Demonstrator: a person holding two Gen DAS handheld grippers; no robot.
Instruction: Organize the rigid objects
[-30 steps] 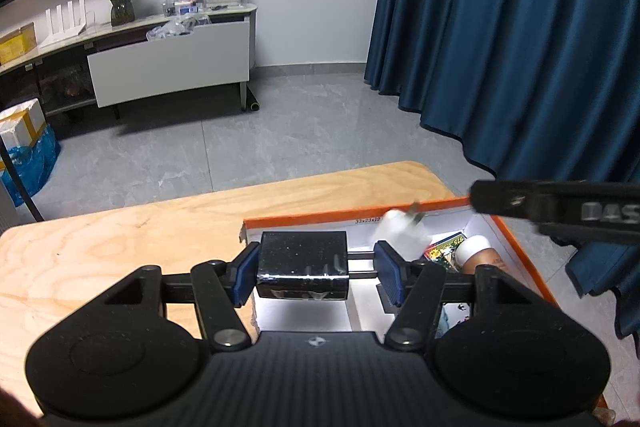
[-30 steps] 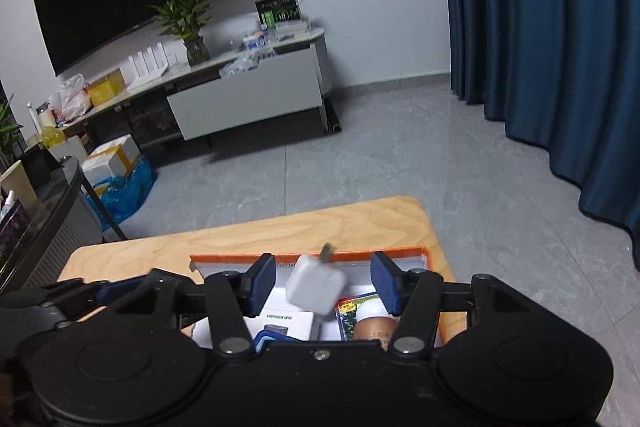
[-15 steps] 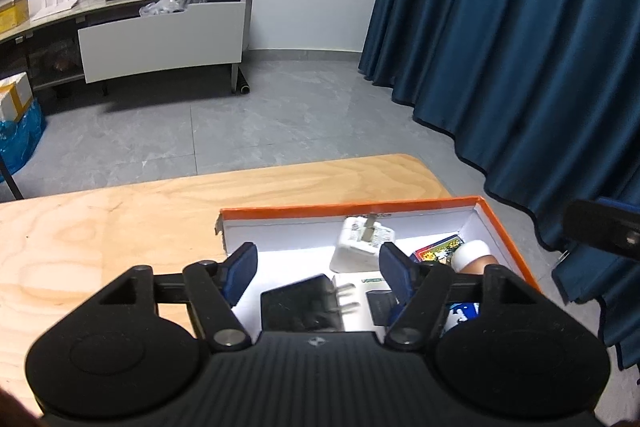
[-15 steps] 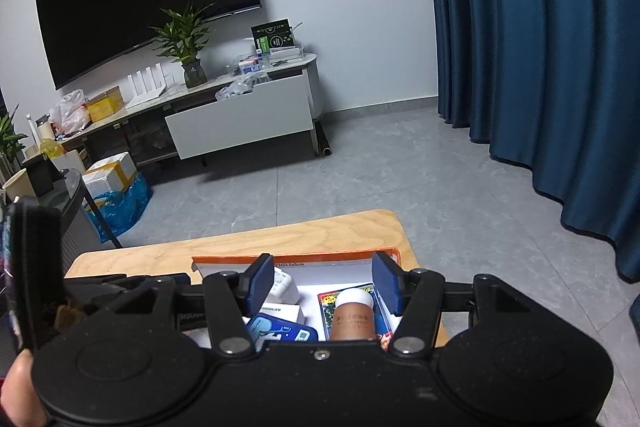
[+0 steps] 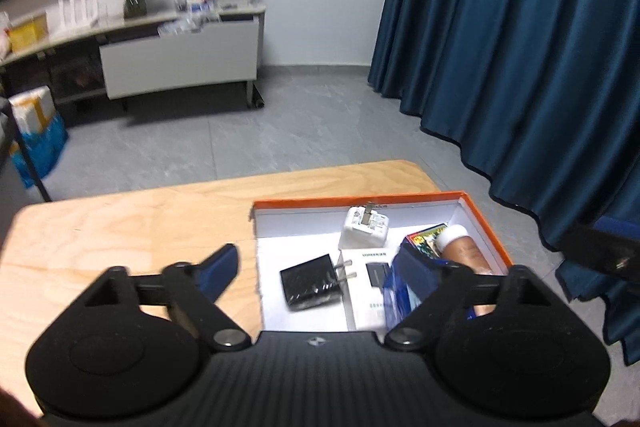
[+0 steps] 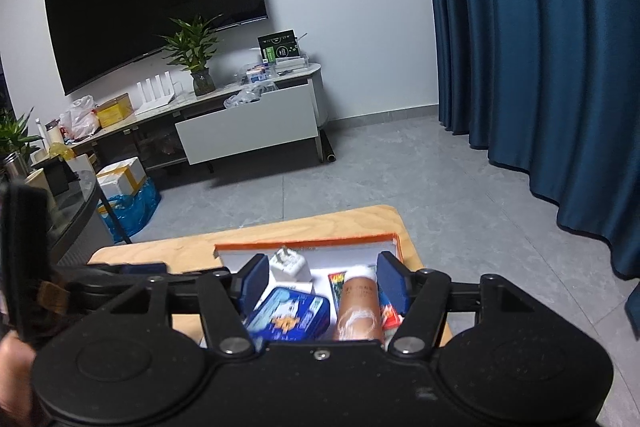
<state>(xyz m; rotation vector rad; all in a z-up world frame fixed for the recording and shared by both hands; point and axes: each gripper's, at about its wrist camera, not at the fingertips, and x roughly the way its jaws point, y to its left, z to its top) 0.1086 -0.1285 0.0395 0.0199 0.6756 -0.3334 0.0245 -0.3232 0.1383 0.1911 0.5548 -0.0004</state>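
Two chargers lie in the orange-rimmed box [image 5: 360, 198] in the left wrist view: a black charger [image 5: 310, 281] near its middle, a white charger [image 5: 366, 231] by its far wall. Left gripper [image 5: 320, 269] jaws are opening wide, empty. In the right wrist view, right gripper [image 6: 322, 277] jaws are opening, empty, above the box's blue tin [image 6: 288, 315] and brown bottle [image 6: 359, 303].

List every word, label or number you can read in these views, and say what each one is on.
"UGREEN", faint: on the white carton in the orange box.
Small print on the box's far wall: too small.
Green sign on the cabinet: blurred.
Blue tin lid: blurred.
Colourful packet: unreadable.
Bottle label: unreadable.
White charger markings: too small.
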